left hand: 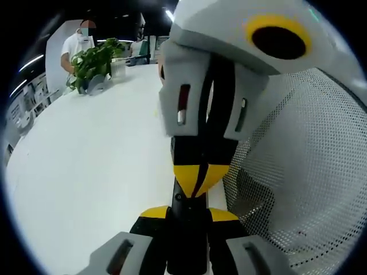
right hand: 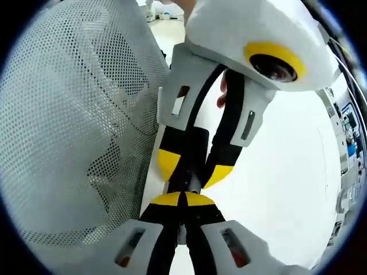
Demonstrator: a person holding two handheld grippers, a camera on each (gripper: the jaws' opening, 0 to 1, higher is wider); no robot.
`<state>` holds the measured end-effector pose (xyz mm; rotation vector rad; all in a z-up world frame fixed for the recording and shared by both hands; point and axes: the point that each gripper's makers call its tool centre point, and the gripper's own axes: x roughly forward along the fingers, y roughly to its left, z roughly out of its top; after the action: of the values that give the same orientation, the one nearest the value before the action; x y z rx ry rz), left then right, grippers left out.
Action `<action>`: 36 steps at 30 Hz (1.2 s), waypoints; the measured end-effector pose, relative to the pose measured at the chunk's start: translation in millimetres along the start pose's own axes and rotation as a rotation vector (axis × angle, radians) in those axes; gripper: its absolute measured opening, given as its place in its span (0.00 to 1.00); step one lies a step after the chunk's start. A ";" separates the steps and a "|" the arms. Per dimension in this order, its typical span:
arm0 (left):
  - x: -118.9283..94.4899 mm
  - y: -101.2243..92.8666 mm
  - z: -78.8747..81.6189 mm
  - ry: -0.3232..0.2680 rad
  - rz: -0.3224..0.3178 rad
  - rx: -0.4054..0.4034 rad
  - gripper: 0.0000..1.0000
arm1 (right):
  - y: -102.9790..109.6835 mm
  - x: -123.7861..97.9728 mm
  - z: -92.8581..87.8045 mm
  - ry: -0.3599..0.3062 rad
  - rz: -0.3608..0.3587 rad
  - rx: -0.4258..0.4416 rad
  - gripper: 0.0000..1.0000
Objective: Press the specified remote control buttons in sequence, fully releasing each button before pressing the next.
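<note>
My left gripper (left hand: pixel 189 213) rises from the bottom of the left gripper view, shut on a slim black remote (left hand: pixel 187 243) that stands between its yellow-tipped jaws. My right gripper (left hand: pixel 196 177) comes down from the top right, nose to nose with it, shut, its yellow tips meeting at the remote's far end. In the right gripper view my right gripper (right hand: pixel 183 199) has its jaws together at the bottom, and the left gripper (right hand: pixel 194 169) hangs just above, tips toward it. The remote's buttons are hidden.
A white mesh surface (left hand: pixel 298 172) curves close beside both grippers (right hand: pixel 74 126). The white table (left hand: pixel 86 160) stretches away to a potted green plant (left hand: pixel 94 62). A person in white (left hand: pixel 77 43) stands behind the plant. Shelving (right hand: pixel 350 149) lines the far side.
</note>
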<state>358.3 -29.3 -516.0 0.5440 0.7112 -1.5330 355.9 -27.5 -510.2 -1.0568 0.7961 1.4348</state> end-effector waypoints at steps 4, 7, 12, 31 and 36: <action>0.0 0.0 0.0 0.001 0.000 0.001 0.24 | -1.4 0.5 -0.1 0.013 0.022 0.108 0.00; 0.0 0.0 0.2 0.000 0.000 0.001 0.24 | -1.0 0.6 -0.5 0.013 0.022 0.097 0.00; -0.1 -0.1 0.1 0.000 0.001 0.001 0.24 | -0.8 -0.5 -0.8 -0.034 0.046 0.194 0.00; -0.5 0.3 -0.1 -0.034 -0.007 -0.021 0.25 | -14.1 1.5 -3.9 -0.025 0.090 0.254 0.00; -0.7 0.8 0.3 -0.055 -0.010 -0.040 0.24 | -15.7 3.3 -5.0 -0.006 0.158 0.411 0.00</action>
<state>359.2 -29.1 -515.4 0.4668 0.7015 -1.5344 372.3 -28.6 -513.6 -0.6858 1.1332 1.3273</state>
